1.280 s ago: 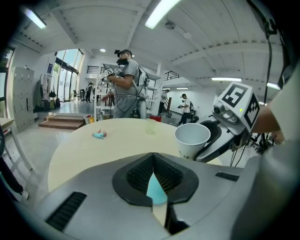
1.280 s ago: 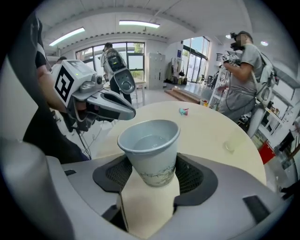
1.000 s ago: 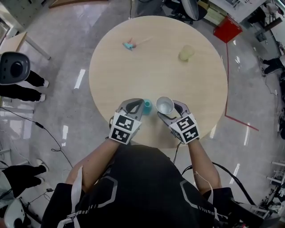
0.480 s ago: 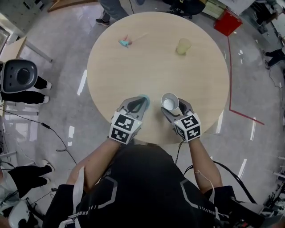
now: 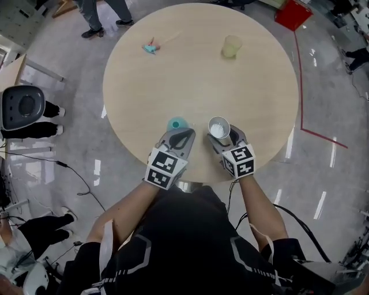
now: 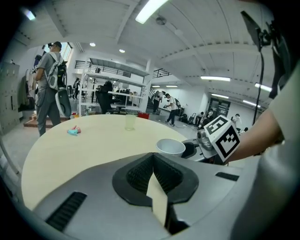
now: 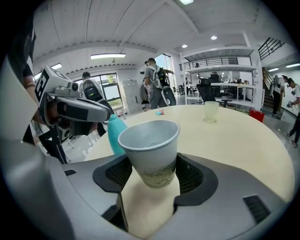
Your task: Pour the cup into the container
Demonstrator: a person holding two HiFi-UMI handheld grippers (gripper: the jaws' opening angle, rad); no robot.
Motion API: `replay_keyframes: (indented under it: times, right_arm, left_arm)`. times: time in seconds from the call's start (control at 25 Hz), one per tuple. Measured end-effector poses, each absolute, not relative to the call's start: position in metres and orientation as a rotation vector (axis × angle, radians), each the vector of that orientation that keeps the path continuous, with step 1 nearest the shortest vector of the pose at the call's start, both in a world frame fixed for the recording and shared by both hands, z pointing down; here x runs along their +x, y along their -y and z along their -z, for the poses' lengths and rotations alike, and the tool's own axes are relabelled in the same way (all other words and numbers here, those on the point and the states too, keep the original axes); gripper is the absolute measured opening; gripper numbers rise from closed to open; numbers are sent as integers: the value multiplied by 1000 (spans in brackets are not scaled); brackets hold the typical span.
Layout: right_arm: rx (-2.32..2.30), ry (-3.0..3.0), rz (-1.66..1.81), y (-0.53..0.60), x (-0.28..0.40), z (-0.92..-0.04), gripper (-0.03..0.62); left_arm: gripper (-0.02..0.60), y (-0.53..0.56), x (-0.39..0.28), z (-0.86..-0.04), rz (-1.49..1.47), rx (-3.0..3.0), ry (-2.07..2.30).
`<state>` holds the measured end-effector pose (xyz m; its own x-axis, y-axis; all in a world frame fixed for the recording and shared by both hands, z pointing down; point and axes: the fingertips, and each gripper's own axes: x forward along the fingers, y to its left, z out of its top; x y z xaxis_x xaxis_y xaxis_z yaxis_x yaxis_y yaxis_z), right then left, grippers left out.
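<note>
A white paper cup (image 5: pixel 218 128) stands upright between the jaws of my right gripper (image 5: pixel 222 136), which is shut on it near the table's near edge. In the right gripper view the cup (image 7: pixel 150 145) fills the gap of the right gripper (image 7: pixel 152 171). A small teal container (image 5: pixel 177 124) stands on the table just ahead of my left gripper (image 5: pixel 185 134). It shows as a teal container (image 7: pixel 115 134) under the left gripper's tips (image 7: pixel 105 115). The left gripper (image 6: pixel 153 158) has its jaws together with nothing in them. The cup (image 6: pixel 171 146) appears to its right.
The round wooden table (image 5: pixel 196 80) carries a pale yellow cup (image 5: pixel 232 46) at the far right and a small teal and pink object (image 5: pixel 151 47) at the far left. A person (image 6: pixel 49 101) stands beyond the far edge. A red box (image 5: pixel 294 11) sits on the floor.
Both grippers have drawn back toward the near edge. The teal container, earlier beside the left gripper's tips, now stands just ahead of them. The right gripper still holds the cup.
</note>
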<state>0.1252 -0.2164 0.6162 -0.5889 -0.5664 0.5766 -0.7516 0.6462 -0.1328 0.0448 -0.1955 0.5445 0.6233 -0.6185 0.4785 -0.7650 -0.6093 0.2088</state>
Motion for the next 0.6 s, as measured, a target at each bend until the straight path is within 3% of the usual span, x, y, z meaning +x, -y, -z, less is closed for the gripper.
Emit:
replay_keyframes:
  times: [0.6]
  right_arm:
    - [1180,2353,-602,220,150,-657,288]
  left_arm:
    - [2,195,78,-608,-549,2344,1091]
